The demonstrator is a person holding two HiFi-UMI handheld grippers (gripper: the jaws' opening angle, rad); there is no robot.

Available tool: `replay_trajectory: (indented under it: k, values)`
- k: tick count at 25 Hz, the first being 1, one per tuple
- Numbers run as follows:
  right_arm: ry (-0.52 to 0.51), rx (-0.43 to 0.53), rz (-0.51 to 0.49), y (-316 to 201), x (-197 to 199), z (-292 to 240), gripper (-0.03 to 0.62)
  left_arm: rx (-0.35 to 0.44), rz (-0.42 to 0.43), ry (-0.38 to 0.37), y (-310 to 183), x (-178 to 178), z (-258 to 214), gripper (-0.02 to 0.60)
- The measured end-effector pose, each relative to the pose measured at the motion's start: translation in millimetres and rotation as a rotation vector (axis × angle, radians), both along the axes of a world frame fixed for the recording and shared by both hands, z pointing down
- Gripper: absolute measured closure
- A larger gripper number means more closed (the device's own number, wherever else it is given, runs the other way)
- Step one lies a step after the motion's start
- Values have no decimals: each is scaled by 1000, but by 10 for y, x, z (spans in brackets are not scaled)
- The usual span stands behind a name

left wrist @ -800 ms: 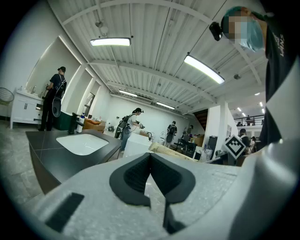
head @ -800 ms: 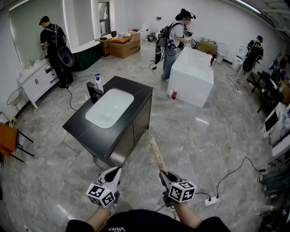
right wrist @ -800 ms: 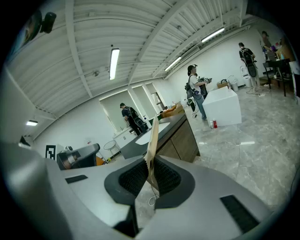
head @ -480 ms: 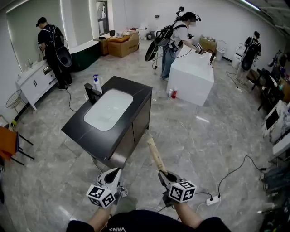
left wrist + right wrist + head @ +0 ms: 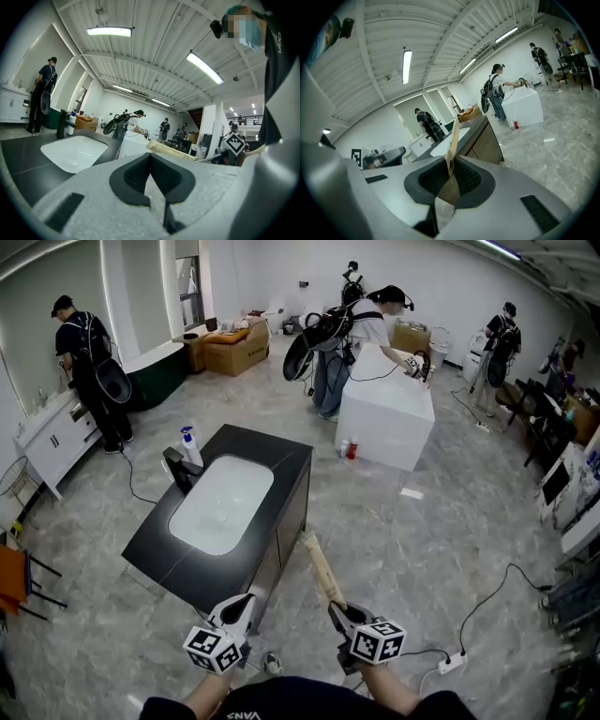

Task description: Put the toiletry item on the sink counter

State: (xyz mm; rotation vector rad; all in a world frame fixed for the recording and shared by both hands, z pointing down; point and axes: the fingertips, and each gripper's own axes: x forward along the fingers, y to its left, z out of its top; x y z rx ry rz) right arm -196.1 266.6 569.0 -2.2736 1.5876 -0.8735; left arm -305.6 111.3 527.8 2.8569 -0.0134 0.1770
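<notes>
The toiletry item is a long tan tube (image 5: 322, 570). My right gripper (image 5: 339, 610) is shut on its flat crimped end, and the tube points forward past the right front corner of the black sink counter (image 5: 281, 460). In the right gripper view the tube (image 5: 453, 140) stands edge-on between the pads of the right gripper (image 5: 451, 171). My left gripper (image 5: 242, 604) hangs at the counter's near end; its jaws meet with nothing between them in the left gripper view (image 5: 149, 157), where the white basin (image 5: 75, 152) lies ahead.
A black faucet (image 5: 175, 468) and a spray bottle (image 5: 190, 445) stand at the counter's left edge. A white bathtub (image 5: 384, 399) with a person at it stands beyond. A power strip (image 5: 452, 662) and its cable lie on the floor at right.
The view has moved forward: the sink counter now lies closer and lower in the head view. Both grippers keep their places in the frame, the tube still held in the right one.
</notes>
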Motion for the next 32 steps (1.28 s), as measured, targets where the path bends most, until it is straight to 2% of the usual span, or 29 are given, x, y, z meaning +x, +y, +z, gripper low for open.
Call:
replay_trajectory:
  k: [9,15,21,32]
  values:
    - [12,2,52,-760,391,63,556,12,64,10,-836,491,13,575]
    - [9,-13,35,-908,787,98,556,-11,42,1,-983,862,89,575]
    - [14,-55,-79,-1012,1362,201,556,-11,-67,9,-1047,1287,73,575]
    - [35,-63,-264,-935,2506,150,556,-13,-247,37,-714,2250,30,575]
